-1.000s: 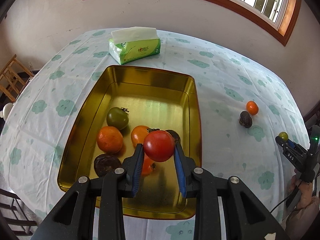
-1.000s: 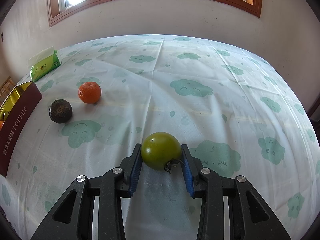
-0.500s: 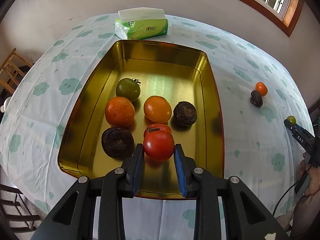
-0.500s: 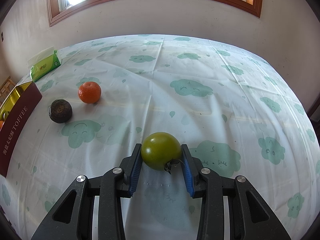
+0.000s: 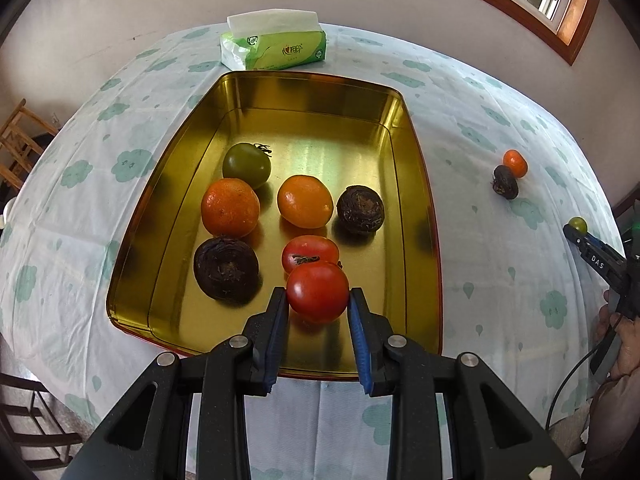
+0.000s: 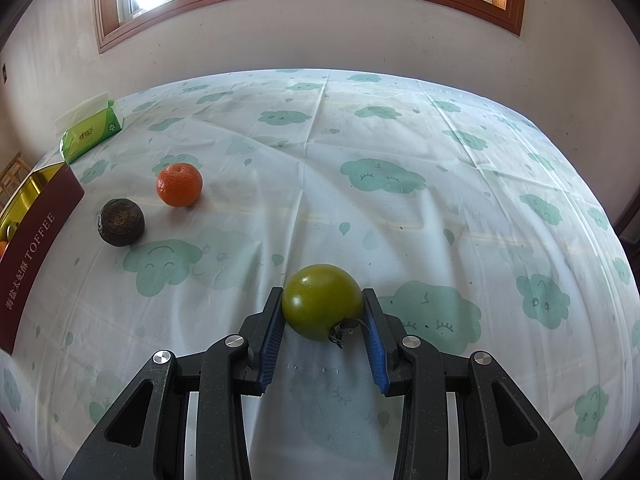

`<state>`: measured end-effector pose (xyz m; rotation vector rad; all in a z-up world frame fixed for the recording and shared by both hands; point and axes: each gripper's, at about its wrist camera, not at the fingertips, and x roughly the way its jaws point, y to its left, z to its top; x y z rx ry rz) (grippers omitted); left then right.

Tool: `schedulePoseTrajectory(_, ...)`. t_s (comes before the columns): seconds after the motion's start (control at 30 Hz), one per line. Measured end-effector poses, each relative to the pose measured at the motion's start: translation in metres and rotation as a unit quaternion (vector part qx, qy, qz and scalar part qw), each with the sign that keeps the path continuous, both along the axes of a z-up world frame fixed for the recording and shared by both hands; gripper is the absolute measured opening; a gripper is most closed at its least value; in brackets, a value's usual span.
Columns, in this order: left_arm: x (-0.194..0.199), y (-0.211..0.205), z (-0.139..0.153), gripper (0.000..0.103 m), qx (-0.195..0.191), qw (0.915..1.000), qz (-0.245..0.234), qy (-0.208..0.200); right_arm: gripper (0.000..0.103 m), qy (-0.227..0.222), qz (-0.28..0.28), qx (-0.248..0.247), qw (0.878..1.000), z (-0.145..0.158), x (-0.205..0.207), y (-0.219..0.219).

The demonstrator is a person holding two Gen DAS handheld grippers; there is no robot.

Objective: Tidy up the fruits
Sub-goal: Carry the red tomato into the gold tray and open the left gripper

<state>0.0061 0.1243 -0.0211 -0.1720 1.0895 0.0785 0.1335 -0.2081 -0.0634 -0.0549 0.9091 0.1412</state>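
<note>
Left wrist view looked steeply down, close over the gold tray (image 5: 416, 184). Right wrist view faced down across the tablecloth (image 6: 400, 128) toward the window wall. Both showed the tissue pack (image 5: 276, 46), loose orange (image 6: 179, 184) and dark fruit (image 6: 121, 222).

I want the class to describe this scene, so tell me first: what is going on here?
A person sorts fruit into a gold tin with two handheld grippers. The left gripper holds a red tomato over the tin, above six fruits already inside. The right gripper grips a green tomato over the tablecloth.
</note>
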Motion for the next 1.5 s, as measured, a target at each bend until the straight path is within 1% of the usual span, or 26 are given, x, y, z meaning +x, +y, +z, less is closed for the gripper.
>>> schedulePoseTrajectory(0.27, 0.0014, -0.0074, -0.0019, 0.027, 0.003, 0.9999, -0.012, 0.002, 0.039, 0.000, 0.000, 0.000, 1.000, 0.0000, 0.0001, 0.0003)
schedulePoseTrajectory(0.73, 0.0044, -0.0095, -0.0052, 0.028, 0.012, 0.9998, -0.012, 0.009, 0.039, 0.000, 0.000, -0.001, 1.000, -0.0001, -0.0001, 0.0007)
schedulePoseTrajectory(1.23, 0.0048, -0.0095, -0.0044, 0.029, 0.011, 0.9998, -0.012, 0.008, 0.039, 0.000, 0.000, -0.002, 1.000, -0.0003, 0.0000, 0.0005)
schedulePoseTrajectory(1.3, 0.0048, -0.0094, -0.0043, 0.030, 0.010, 0.9999, -0.012, 0.008, 0.039, 0.000, 0.000, -0.002, 1.000, -0.0003, 0.0000, 0.0006)
schedulePoseTrajectory(1.37, 0.0044, -0.0085, -0.0047, 0.033, 0.006, 0.9999, -0.012, 0.007, 0.039, 0.000, 0.000, -0.002, 1.000, -0.0004, 0.0000, 0.0008)
schedulePoseTrajectory(1.5, 0.0033, -0.0074, -0.0045, 0.033, 0.006, 0.9999, -0.012, 0.006, 0.039, 0.000, 0.000, -0.002, 1.000, -0.0003, 0.0001, 0.0009)
